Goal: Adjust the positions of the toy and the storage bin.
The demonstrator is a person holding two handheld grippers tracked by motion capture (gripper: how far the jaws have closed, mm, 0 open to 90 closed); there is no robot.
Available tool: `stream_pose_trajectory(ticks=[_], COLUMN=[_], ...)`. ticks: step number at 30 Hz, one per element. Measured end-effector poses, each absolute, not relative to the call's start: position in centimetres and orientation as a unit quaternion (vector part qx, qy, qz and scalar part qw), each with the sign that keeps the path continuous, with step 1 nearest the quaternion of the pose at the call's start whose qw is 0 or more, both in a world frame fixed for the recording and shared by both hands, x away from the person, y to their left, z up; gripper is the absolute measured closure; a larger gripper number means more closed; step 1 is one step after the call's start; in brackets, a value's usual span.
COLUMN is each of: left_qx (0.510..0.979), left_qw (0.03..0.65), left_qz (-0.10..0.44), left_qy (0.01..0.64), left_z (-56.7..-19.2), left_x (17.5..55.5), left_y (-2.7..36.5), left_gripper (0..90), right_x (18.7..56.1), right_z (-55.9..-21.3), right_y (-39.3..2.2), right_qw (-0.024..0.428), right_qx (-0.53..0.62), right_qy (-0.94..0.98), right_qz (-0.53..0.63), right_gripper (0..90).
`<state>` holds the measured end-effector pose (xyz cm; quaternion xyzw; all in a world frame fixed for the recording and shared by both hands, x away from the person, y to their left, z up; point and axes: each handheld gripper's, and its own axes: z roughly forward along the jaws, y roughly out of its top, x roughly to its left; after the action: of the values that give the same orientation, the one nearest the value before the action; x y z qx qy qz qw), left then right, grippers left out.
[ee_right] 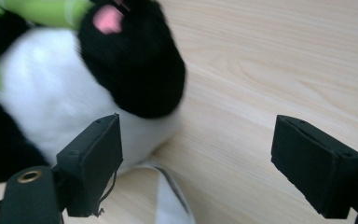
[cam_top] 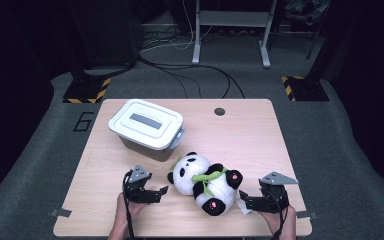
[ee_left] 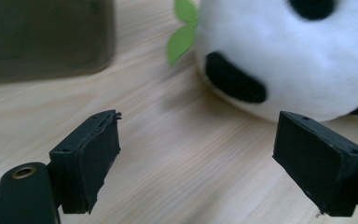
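Black, white and green on pale wood

A black-and-white plush panda (cam_top: 205, 182) with pink paw pads and green leaves is seen lower centre; a white-lidded grey storage box (cam_top: 147, 127) on the light wood-grain table (cam_top: 250, 135).

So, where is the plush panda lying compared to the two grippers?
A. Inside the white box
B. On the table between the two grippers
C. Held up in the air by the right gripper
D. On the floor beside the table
B: in the high view the plush panda lies on the table, with the open left gripper on one side and the open right gripper on the other, neither holding it.
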<state>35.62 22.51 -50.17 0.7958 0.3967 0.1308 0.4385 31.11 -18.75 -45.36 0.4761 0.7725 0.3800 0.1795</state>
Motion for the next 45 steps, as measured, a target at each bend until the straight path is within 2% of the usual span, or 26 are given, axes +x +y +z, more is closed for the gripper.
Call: stream_pose_trajectory(ticks=[6,13,21,28,34,45], left_qx=[0.817,0.819,0.821,0.812,0.806,0.796], left_qw=[0.444,0.459,0.47,0.468,0.465,0.479], left_qz=[0.122,0.105,0.115,0.131,0.145,0.149], left_qy=[0.347,0.329,0.304,0.323,0.337,0.34], left_z=[-49.6,-49.8,-49.9,-50.3,-50.6,-51.0], left_x=[36.0,36.9,36.5,36.6,36.4,34.0], left_y=[21.1,20.4,20.2,20.2,19.8,20.7], left_gripper=[20.7,31.0,55.1,79.6,84.9,86.0], right_x=[31.9,32.7,33.2,33.4,33.6,34.6], right_z=[-48.3,-50.3,-51.4,-52.0,-52.3,-52.7], right_y=[-20.7,-22.0,-22.3,-22.0,-21.8,-21.6], right_qw=[0.185,0.176,0.178,0.189,0.203,0.23], right_qx=[0.51,0.532,0.539,0.533,0.531,0.526], right_qy=[0.761,0.751,0.75,0.754,0.751,0.75], right_qz=[0.355,0.349,0.34,0.334,0.335,0.329], right_gripper=[15.8,17.0,18.1,19.0,18.5,15.5])
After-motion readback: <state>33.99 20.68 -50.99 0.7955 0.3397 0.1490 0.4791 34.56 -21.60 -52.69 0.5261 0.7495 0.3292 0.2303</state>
